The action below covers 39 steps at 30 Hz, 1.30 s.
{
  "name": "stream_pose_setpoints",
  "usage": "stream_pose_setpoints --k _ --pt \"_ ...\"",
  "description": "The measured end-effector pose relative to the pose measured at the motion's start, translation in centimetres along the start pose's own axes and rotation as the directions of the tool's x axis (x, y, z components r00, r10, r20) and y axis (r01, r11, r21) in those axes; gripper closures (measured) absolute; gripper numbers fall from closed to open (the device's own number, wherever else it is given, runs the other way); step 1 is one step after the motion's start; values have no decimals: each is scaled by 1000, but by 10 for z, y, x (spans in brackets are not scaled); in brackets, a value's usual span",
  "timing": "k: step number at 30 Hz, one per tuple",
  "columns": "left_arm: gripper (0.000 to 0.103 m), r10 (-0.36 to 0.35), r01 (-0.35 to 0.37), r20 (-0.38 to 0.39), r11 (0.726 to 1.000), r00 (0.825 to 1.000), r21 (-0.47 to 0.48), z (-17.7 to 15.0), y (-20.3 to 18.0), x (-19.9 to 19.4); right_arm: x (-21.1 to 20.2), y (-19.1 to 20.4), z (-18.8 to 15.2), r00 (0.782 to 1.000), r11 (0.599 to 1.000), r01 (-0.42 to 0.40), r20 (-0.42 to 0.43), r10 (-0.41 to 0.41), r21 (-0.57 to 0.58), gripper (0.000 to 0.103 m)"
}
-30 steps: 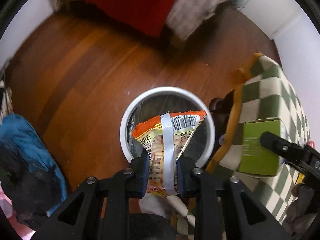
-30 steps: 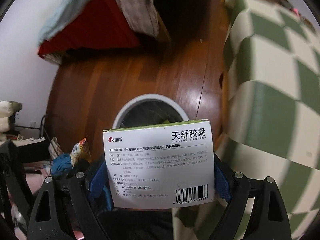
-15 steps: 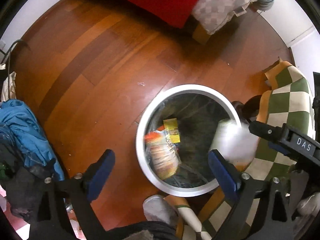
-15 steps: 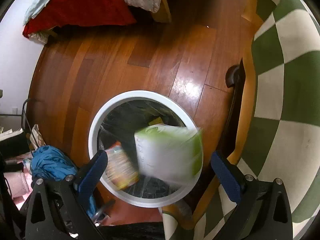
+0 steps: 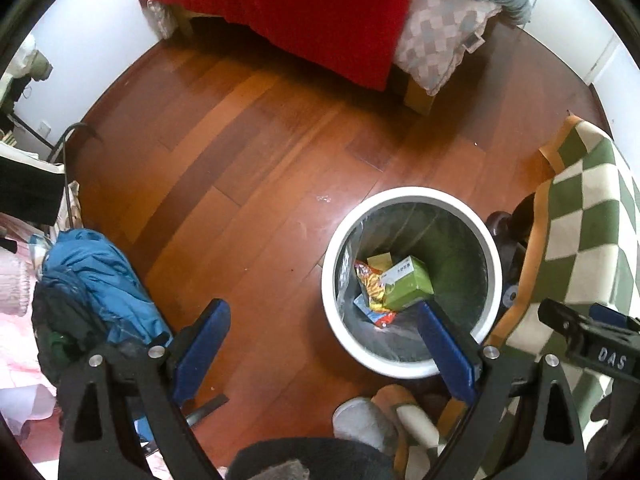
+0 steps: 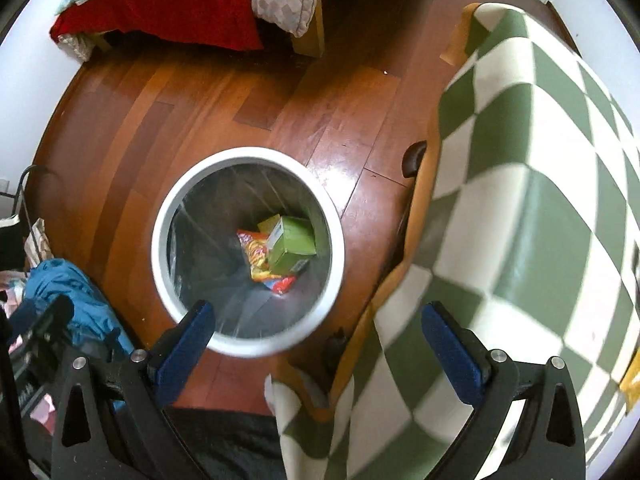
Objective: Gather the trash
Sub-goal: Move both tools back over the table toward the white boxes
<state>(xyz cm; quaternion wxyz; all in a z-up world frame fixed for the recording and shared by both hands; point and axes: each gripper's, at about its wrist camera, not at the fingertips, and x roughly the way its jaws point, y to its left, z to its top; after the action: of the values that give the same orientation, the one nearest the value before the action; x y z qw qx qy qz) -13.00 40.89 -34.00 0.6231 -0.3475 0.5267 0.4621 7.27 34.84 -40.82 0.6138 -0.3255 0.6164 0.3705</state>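
Both claws are hanging wide apart and holding nothing above a white round bin standing on a reddish wooden floor. The left claw is spreading its blue-padded fingers on either side of the bin's near rim, the right pad overlapping the rim in the left wrist view. The right claw is gaping just as far, its left pad lying over the bin's near edge and its right pad over a green-and-cream checked blanket draped to the right of the bin.

Inside the bin, lined with a clear bag, the trash is sitting at the bottom: a green carton is lying tilted, its white printed face turned up and to the left, resting against and partly on top of an orange-and-yellow snack wrapper. A small yellow scrap is showing just beyond them.

A bed covered with a red blanket is filling the far side of the room, with a grey patterned cushion hanging off its right corner. A heap of blue clothing is piling up on the floor at near left, well apart from the bin.
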Motion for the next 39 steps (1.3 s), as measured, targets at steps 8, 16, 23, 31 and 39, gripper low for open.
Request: stream_pose_setpoints --k 8,16,23,31,39 --pt "8 -18 16 60 999 998 35 -27 -2 -49 -57 -1 -53 996 998 -60 69 60 -4 0" --pt "8 -47 38 124 996 991 75 -56 -3 -102 -119 -4 -100 981 995 -96 168 96 -6 0" --pt "8 -110 94 201 992 973 90 -77 -1 -163 -184 -19 -141 954 986 -168 253 161 8 0" --pt "8 -137 101 273 985 952 140 -94 -16 -215 -247 -55 -184 892 949 -308 365 266 61 0" --pt "8 -160 97 267 967 950 237 -98 -103 -195 -245 -178 -220 905 912 -305 382 188 273 0"
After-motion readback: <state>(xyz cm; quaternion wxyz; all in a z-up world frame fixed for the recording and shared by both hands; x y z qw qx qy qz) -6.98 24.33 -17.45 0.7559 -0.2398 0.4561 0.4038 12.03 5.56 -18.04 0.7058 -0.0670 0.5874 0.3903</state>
